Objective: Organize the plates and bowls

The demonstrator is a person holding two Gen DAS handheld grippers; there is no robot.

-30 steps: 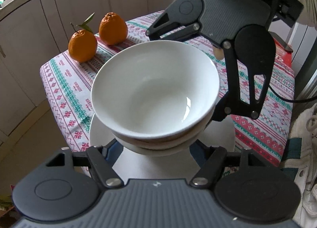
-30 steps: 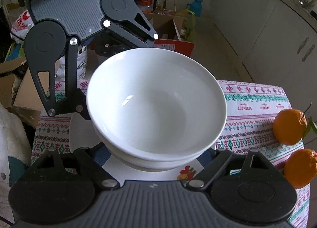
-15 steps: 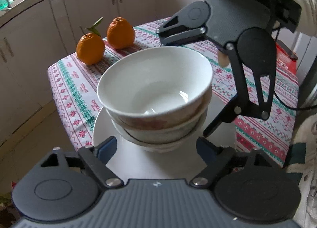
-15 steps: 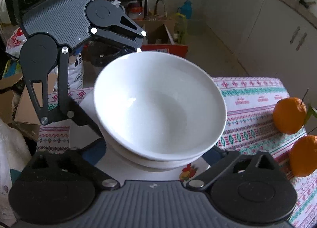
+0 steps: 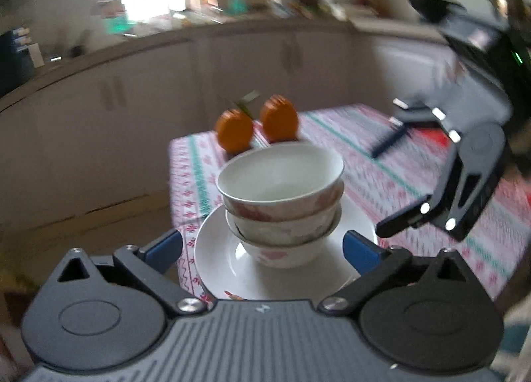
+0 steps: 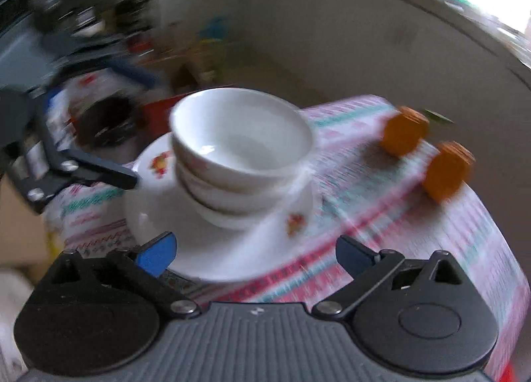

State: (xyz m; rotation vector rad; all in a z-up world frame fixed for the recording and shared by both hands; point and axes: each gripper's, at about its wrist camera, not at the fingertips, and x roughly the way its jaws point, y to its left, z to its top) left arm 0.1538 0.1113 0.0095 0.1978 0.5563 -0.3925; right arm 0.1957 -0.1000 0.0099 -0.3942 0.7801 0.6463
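Three white bowls (image 5: 282, 203) stacked upright on a white plate (image 5: 219, 249).

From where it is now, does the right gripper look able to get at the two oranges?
Probably yes. The right gripper is open and empty, and the two oranges sit in the open on the tablecloth, off to one side of the bowl stack, with nothing in between.

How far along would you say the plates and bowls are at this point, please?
Done: the bowls sit nested on the plate. In hand: nothing; the left gripper is opening with nothing between its jaws, and the right gripper is open and empty. Left: no other dishes in view.
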